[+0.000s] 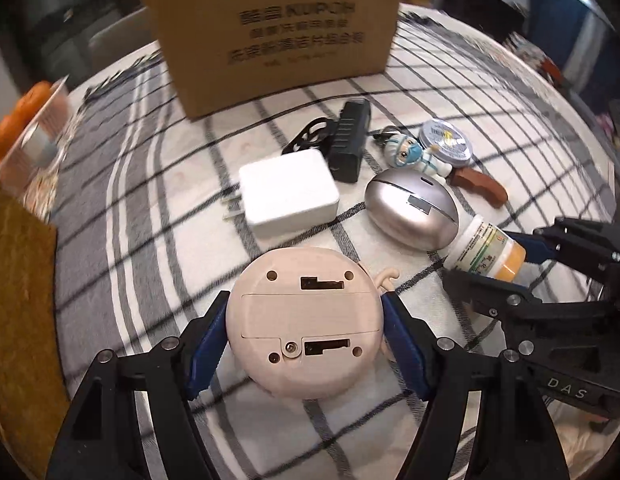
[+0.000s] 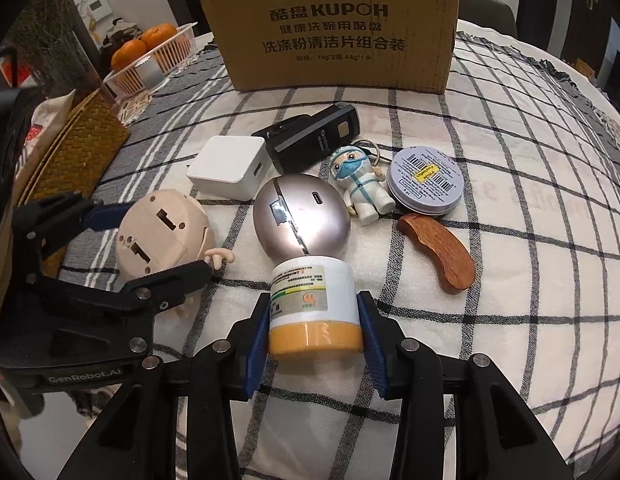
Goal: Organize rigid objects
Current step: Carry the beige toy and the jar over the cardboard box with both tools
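Note:
My left gripper [image 1: 306, 320] is shut on a round beige toy [image 1: 304, 320], base facing the camera; it also shows in the right wrist view [image 2: 162, 236]. My right gripper [image 2: 314, 320] is shut on a white pill bottle with an orange cap [image 2: 314, 308], also seen in the left wrist view [image 1: 486, 246]. Ahead lie a silver egg-shaped device [image 2: 300, 216], a white charger [image 2: 228, 168], a black device [image 2: 314, 138], a medic figurine keychain [image 2: 360, 182], a round tin [image 2: 424, 180] and a wooden comb [image 2: 440, 254]. A cardboard box [image 2: 334, 24] stands behind.
The table has a checked cloth [image 2: 510, 200]. A white basket with oranges [image 2: 150, 60] and a woven yellow box [image 2: 78, 148] stand at the left. The left gripper's body [image 2: 90, 300] is close beside the right one.

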`<state>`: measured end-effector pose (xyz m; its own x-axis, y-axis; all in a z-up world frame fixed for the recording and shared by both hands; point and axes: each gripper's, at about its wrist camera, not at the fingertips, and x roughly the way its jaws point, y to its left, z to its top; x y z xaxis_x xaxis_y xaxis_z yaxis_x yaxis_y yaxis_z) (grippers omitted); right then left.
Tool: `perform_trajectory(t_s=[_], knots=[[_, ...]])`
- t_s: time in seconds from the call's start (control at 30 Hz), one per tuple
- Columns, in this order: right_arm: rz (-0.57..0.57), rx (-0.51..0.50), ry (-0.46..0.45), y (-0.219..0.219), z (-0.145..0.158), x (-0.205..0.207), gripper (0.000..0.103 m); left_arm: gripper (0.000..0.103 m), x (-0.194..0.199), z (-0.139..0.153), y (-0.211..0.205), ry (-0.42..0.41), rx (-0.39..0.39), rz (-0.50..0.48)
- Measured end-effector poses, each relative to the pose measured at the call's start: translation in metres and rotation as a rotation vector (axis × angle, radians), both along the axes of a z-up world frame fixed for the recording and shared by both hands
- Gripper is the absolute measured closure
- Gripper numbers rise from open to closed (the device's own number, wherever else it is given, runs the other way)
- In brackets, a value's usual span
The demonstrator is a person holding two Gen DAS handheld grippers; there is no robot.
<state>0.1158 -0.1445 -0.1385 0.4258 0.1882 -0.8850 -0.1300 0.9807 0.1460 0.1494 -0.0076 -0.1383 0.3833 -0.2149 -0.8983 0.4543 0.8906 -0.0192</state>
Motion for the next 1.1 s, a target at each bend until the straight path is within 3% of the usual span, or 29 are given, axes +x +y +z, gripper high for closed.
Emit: perform_trajectory(t_s=[0.17, 0.53, 1.1], knots=[[0.013, 0.006, -0.033, 0.000, 0.005, -0.005, 0.061, 0.030, -0.011, 0.002, 0.009, -0.002, -0.064, 0.095], [0.007, 0.037, -0.084, -0.007, 0.018, -0.013, 0.061, 0.030, -0.035, 0.025, 0.024, -0.097, -0.135, 0.302], [-0.045, 0.057, -0.307, -0.027, 0.086, -0.013, 0.061, 0.030, -0.027, 0.095, 0.010, -0.299, -0.178, 0.303]])
